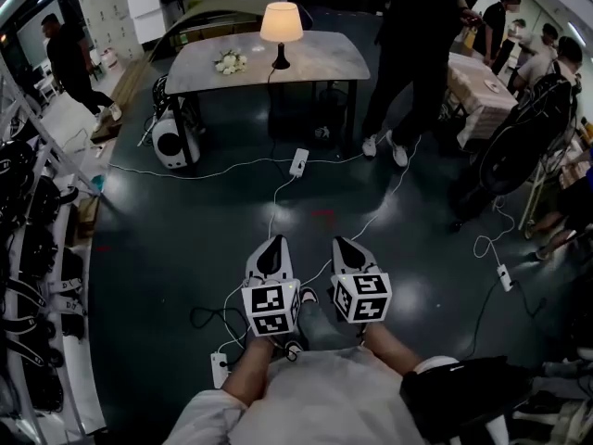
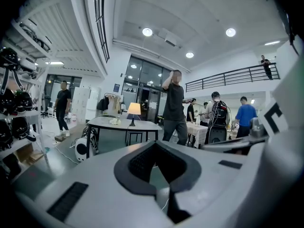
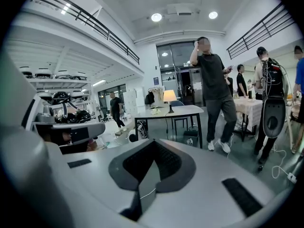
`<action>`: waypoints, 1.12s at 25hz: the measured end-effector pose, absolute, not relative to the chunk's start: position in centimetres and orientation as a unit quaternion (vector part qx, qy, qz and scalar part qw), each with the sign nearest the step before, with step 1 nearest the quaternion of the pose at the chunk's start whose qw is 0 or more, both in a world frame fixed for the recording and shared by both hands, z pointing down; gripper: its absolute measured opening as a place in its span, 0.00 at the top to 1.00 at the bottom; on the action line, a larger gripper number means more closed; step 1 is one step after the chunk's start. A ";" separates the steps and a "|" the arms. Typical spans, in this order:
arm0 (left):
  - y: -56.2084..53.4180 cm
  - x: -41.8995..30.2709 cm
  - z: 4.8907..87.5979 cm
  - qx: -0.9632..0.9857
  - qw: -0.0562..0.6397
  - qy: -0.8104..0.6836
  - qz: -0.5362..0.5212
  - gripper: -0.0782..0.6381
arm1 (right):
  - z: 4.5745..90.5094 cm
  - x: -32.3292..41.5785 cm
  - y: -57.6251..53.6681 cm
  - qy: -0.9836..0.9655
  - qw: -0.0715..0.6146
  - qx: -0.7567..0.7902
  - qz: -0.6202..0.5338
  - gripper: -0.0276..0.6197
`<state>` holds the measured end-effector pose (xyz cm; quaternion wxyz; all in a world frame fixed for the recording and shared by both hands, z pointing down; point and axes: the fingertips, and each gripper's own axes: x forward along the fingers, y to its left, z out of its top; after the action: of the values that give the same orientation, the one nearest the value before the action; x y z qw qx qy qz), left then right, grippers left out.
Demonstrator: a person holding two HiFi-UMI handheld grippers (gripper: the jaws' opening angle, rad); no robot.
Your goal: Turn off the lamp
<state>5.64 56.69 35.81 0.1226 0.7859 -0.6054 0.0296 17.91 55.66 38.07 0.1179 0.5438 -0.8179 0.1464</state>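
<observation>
Left claw (image 1: 274,248) is pressed together with nothing in it. Right claw (image 1: 345,251) is also pressed together and empty. Both are held side by side low over the dark floor (image 1: 185,230), well apart from the desk (image 1: 324,58). Lamp (image 1: 281,28) is lit and stands upright near the desk's middle, with white flowers (image 1: 230,61) just left of it. A power strip (image 1: 298,162) lies on the floor in front of the desk. A person (image 1: 417,26) stands at the desk's right end.

we log: table (image 1: 324,58) | on it: lit lamp (image 1: 281,28), white flowers (image 1: 230,61) just L of lamp | dark floor (image 1: 185,239): pwr strip (image 1: 298,162) + cables, below lamp
</observation>
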 end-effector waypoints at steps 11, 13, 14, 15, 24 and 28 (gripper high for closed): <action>48.6 2.5 36.1 0.758 0.121 -0.640 0.037 0.89 | 38.3 15.6 46.2 -0.833 0.109 0.520 0.155 0.96; 46.8 2.4 35.9 0.755 0.118 -0.644 0.038 0.89 | 38.3 15.6 44.1 -0.834 0.109 0.517 0.157 0.96; 45.9 2.4 35.9 0.754 0.117 -0.646 0.040 0.89 | 38.3 15.6 43.0 -0.835 0.109 0.516 0.159 0.96; 45.1 2.3 35.9 0.752 0.118 -0.647 0.040 0.89 | 38.3 15.5 42.1 -0.835 0.108 0.514 0.161 0.96; 38.6 2.5 36.6 0.744 0.128 -0.654 0.046 0.89 | 38.8 16.1 35.0 -0.837 0.112 0.507 0.172 0.96; 35.6 2.5 37.0 0.740 0.129 -0.658 0.047 0.89 | 39.2 16.5 31.6 -0.838 0.112 0.505 0.175 0.96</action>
<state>2.52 35.57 36.95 0.1286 0.7400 -0.6585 0.0475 16.50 31.56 39.16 0.1123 0.5051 -0.8377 0.1745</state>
